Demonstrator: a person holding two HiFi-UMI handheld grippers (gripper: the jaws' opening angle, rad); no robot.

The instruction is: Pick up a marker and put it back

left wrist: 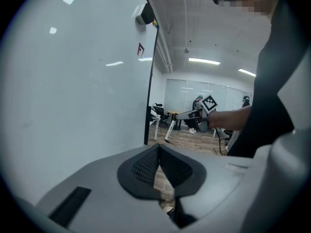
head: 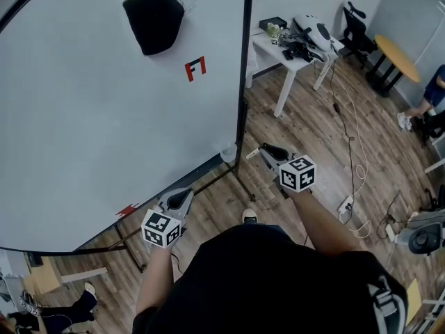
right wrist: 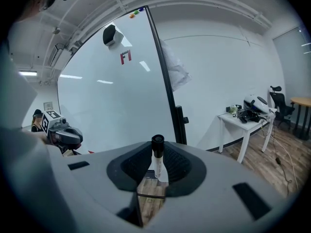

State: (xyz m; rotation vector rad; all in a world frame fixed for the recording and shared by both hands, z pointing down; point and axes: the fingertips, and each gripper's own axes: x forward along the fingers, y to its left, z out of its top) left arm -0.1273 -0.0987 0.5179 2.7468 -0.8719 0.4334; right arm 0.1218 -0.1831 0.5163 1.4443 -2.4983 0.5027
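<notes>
A white marker with a black cap (right wrist: 157,160) stands upright between the pads of my right gripper (right wrist: 156,155), which is shut on it. In the head view that gripper (head: 265,152) hovers just right of the whiteboard's (head: 90,131) black side frame, and the marker (head: 252,154) pokes out to the left. My left gripper (head: 182,197) is near the board's lower edge. Its pads (left wrist: 146,165) meet at the tip with nothing between them. Each gripper sees the other: the left gripper (right wrist: 65,136) and the right gripper (left wrist: 192,114).
A black eraser (head: 154,19) and a red mark (head: 195,68) are on the board, and a small red thing (head: 128,211) is at its lower edge. Beyond the board are a white table (head: 292,65) with gear, a round yellow table (head: 398,56), floor cables (head: 354,152) and a seated person (head: 432,96).
</notes>
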